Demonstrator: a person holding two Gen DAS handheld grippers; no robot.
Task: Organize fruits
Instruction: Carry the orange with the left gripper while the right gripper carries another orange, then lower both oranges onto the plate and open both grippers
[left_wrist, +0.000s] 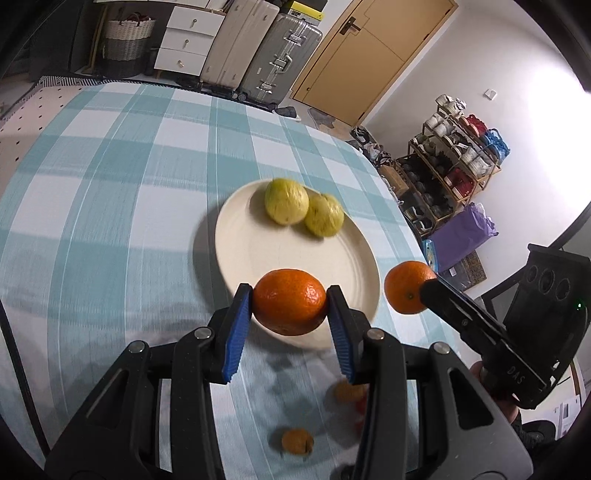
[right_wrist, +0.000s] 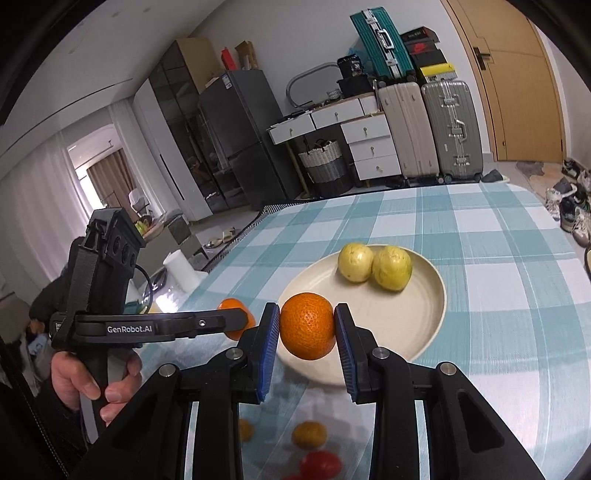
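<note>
My left gripper (left_wrist: 290, 301) is shut on an orange (left_wrist: 289, 301) and holds it over the near rim of a cream plate (left_wrist: 258, 266). Two yellow-green fruits (left_wrist: 286, 201) (left_wrist: 324, 215) lie at the plate's far side. My right gripper (right_wrist: 307, 326) is shut on a second orange (right_wrist: 307, 325), held above the plate's (right_wrist: 417, 306) near edge; in the left wrist view it shows right of the plate (left_wrist: 408, 287). The left gripper's orange (right_wrist: 236, 317) shows partly hidden at the left of the right wrist view. The two yellow-green fruits (right_wrist: 355, 262) (right_wrist: 391, 267) show there too.
Small orange fruits (left_wrist: 297, 441) (right_wrist: 309, 435) and a red fruit (right_wrist: 320, 464) lie on the blue checked tablecloth (left_wrist: 110, 206) below the grippers. Suitcases (right_wrist: 450, 129), a drawer unit (right_wrist: 369, 147) and a shoe rack (left_wrist: 450, 166) stand beyond the table.
</note>
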